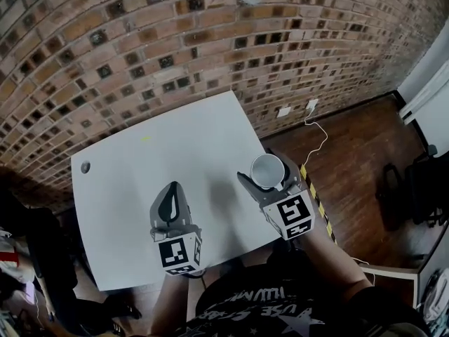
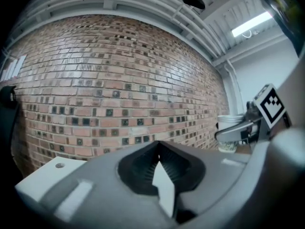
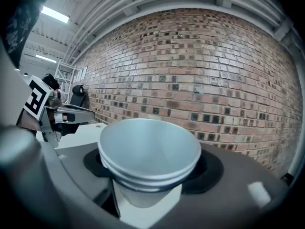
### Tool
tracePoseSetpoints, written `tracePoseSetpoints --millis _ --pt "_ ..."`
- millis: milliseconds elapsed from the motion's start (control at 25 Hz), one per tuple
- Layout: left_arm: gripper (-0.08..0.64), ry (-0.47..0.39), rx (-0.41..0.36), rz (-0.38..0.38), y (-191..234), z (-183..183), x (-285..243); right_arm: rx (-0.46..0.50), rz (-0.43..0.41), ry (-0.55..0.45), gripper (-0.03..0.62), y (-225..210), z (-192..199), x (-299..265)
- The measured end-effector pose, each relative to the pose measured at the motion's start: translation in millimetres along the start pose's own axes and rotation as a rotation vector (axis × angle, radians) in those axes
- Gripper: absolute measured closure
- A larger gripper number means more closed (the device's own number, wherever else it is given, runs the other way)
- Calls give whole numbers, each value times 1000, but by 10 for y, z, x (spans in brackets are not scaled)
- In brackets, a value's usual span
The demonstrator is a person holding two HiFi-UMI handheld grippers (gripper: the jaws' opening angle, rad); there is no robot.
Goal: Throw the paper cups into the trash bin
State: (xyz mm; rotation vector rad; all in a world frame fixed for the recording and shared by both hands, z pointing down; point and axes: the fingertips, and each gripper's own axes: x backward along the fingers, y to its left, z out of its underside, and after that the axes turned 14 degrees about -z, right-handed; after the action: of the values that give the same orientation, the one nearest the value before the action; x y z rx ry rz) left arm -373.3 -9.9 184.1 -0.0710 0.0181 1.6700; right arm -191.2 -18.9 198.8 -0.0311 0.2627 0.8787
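The right gripper [image 1: 267,176] is grasping upright paper cups [image 3: 148,149], seemingly a nested stack, near the counter [image 1: 133,181] edge; the left gripper [image 1: 172,188] is hovering, jaws pressed together, empty.

- The head view looks steeply down from above the person onto the white desk [image 1: 126,181]. The brick wall [image 1: 210,41] fills 12 o'clock and the wooden floor [image 1: 351,153] lies at 3 o'clock. The left gripper [image 1: 172,192] shows near 7 o'clock and the right gripper [image 1: 269,177] near 4 o'clock.
- The left gripper view rides low and close behind its own jaws. It faces the brick wall, with the ceiling [image 2: 143,4] at 12 o'clock.
- The right gripper view sits just behind its jaws, so near that the paper cups [image 3: 147,147] fill its middle. It faces the same wall.
- All three views share the wall and the desk. Each gripper view also catches the other gripper, at 3 o'clock in the left gripper view and at 9 o'clock in the right.
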Motion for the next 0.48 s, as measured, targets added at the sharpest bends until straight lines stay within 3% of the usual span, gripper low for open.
tracePoseSetpoints --millis 240,480 --pt "555 1 -21 -36 -598 -11 -88 5 -67 -42 216 -425 53 216" --pt "555 20 -22 -103 -1493 -48 -235 -5 -121 -55 216 -1248 400 693"
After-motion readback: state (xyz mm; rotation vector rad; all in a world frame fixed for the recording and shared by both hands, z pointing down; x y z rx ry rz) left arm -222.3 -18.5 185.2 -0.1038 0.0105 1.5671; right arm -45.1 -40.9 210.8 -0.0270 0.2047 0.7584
